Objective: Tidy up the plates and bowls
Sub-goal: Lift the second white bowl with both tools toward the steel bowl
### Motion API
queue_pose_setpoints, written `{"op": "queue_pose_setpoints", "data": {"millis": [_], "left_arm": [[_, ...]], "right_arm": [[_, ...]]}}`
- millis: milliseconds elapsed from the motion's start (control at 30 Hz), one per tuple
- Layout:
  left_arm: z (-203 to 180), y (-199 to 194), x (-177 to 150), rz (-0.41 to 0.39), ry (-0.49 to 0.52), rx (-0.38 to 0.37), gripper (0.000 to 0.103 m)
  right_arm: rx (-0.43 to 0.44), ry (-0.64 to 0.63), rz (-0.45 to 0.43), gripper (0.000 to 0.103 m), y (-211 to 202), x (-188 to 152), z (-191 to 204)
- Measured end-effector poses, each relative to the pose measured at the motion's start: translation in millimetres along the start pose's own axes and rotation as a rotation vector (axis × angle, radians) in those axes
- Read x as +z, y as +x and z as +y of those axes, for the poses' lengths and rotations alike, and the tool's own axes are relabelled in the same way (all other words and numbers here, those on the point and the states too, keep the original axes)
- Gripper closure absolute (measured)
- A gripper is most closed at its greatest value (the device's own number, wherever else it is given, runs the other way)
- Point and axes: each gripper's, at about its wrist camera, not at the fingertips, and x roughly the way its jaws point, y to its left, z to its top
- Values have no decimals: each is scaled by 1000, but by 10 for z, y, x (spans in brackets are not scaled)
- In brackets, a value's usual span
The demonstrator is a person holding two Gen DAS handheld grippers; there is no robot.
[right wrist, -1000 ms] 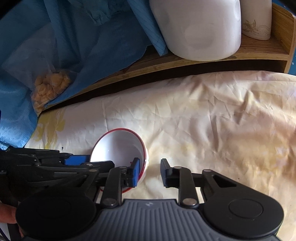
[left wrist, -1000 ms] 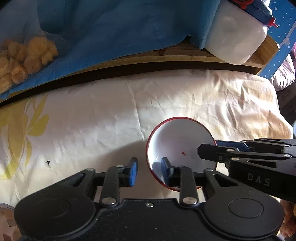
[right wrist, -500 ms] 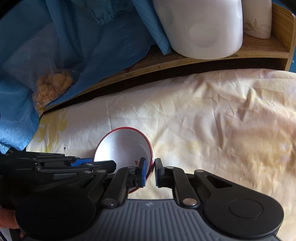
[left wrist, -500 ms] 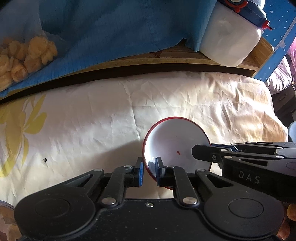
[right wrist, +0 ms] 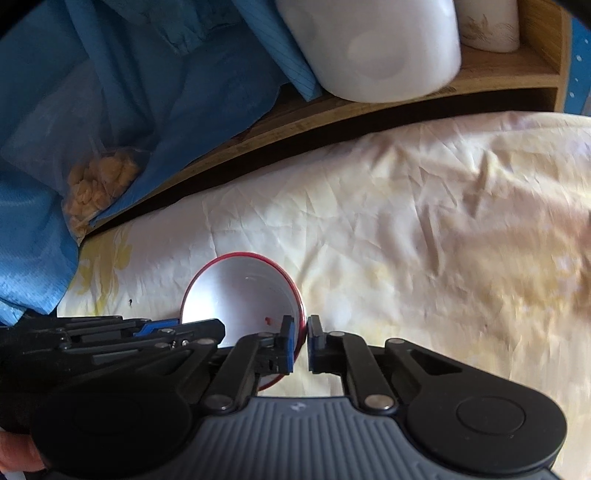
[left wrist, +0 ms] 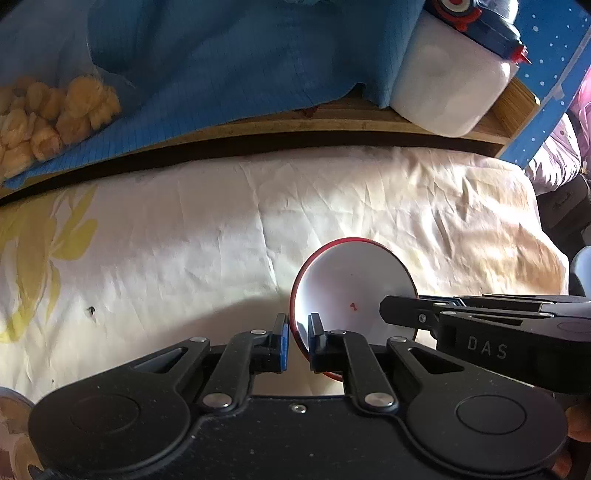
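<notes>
a: where is the small white bowl with a red rim (left wrist: pixel 352 291)?

b: it sits on the wrinkled cream cloth (left wrist: pixel 221 236), nearer you than the wooden shelf (left wrist: pixel 332 122) with its blue fabric (left wrist: pixel 221 55).

a: and your tools?

b: your left gripper (left wrist: pixel 296 341) is closing, one finger each side of the bowl's left wall. your right gripper (right wrist: pixel 301 341) pinches the bowl's right wall, jaws pressed on the rim.

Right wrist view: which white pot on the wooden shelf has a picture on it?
The smaller cream pot at the far right of the wooden shelf: it has a faint brown drawing. The big white tub beside it is plain.
</notes>
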Motion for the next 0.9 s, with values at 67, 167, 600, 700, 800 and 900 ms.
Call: {"op": "queue_pose_setpoints", "data": {"millis": [67, 167, 600, 700, 800, 900], "left_arm": [[5, -22, -32, -1, -6, -6, 93], [21, -86, -90, -5, -21, -18, 94], [107, -570, -272, -74, -35, -29, 95], [151, -682, -323, -88, -40, -25, 95], [209, -805, -390, -101, -48, -24, 95], [270, -910, -472, -112, -64, -28, 95]], "right_arm": [[-1, -1, -2, 96, -35, -28, 7], [1, -4, -7, 96, -103, -66, 30], [27, -47, -37, 96, -447, -228, 323], [35, -64, -46, 95, -529, -274, 420], [45, -85, -53, 95, -608, -316, 529], [50, -115, -53, 95, -664, -376, 636]]}}
